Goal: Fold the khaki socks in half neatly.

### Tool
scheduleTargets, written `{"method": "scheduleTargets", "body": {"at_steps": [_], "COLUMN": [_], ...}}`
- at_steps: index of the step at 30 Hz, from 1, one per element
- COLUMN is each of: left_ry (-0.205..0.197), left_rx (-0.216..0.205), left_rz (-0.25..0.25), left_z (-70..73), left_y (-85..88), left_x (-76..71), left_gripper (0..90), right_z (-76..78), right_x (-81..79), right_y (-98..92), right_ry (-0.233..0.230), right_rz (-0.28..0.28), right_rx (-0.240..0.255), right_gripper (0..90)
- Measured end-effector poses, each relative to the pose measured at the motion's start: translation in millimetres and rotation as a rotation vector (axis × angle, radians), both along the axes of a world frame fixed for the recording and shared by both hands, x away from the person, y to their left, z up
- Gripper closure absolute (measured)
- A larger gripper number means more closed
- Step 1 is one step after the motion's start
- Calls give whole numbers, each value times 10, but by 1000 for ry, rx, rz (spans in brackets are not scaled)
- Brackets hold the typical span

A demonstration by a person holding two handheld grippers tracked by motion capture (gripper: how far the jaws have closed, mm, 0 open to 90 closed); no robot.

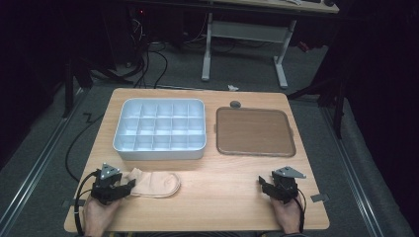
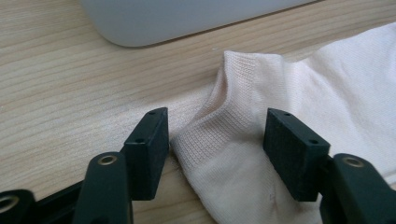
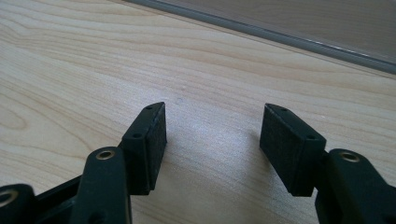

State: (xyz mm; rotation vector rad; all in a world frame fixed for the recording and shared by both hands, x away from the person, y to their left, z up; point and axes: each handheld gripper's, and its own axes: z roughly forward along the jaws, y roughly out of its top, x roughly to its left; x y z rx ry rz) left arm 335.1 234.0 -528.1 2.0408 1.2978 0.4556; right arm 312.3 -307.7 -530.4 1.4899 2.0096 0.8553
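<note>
Here the left gripper (image 2: 215,140) has its two black jaws spread apart, one on each side of the edge of a sock (image 2: 289,112). The jaw pads are flat, dark blocks with a rough face. They do not squeeze the sock. The sock is soft and pale peach, with fine knit ribs, and its edge is bunched up into a small fold between the jaws. In the high view the left gripper (image 1: 129,184) sits at the near left of the table, held by a hand (image 1: 101,217), and the sock (image 1: 154,183) lies flat just in front of it.

The right gripper (image 3: 212,135) also has its jaws wide apart, with bare wood between them. In the high view the right gripper (image 1: 261,181) is at the near right, well away from the sock, and a hand (image 1: 288,216) holds it too.

The table (image 1: 217,197) is light wood with wavy grain lines. Behind the sock stands a pale, smooth plastic tray (image 1: 160,154) with round corners, split into many small square boxes. Its low wall (image 2: 187,21) shows in the left gripper view. To the right of the tray lies a flat brown board (image 1: 255,131) with a grey rim and round corners. Its edge (image 3: 261,28) shows in the right gripper view.
</note>
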Motion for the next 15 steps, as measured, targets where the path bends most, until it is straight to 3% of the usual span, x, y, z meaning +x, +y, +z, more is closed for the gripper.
{"method": "scheduleTargets", "body": {"at_steps": [6,12,15], "left_ry": [4,25,32], "left_rx": [12,-9,-15], "left_rz": [-9,-41,-50], "left_z": [16,34,37], "left_y": [-42,-83,-81], "left_x": [-7,-9,0], "left_gripper": [544,729,774], "right_z": [0,0,0], "right_x": [-2,-1,0], "right_y": [2,1,1], "right_ry": [1,0,0], "right_rz": [1,2,5], "right_rx": [1,1,1], "right_gripper": [413,413,419]}}
